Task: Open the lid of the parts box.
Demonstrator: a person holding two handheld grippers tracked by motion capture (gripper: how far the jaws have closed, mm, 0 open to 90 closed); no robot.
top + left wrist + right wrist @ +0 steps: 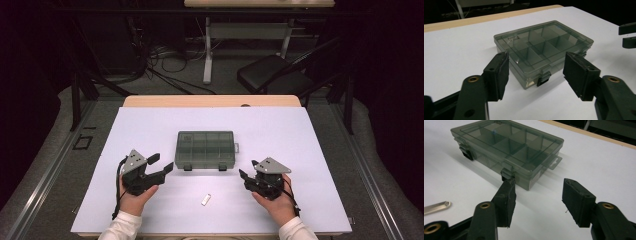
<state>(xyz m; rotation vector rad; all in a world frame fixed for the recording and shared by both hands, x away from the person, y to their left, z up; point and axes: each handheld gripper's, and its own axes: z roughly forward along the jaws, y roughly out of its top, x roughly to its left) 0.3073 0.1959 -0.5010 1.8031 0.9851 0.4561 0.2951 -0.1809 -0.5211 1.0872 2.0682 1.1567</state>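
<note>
Nearest me, my left gripper (pixel 162 164) and right gripper (pixel 248 176) stand released, jaws apart on nothing. Between them lies a smoky, translucent compartment box (pixel 205 150), lid closed, on the white table (pixel 300 150); beyond, a dark chair (pixel 272 74).

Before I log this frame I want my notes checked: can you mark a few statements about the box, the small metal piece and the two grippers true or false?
1. The compartment box has its lid closed. True.
2. The left gripper grips the box. False: its jaws stand open just short of the box's near left corner, with nothing between them.
3. The small metal piece lies inside a compartment. False: it lies on the white table, nearer the person than the box.
4. The right gripper holds nothing. True.
5. Two dark latches sit on the box's near side. True.
</note>
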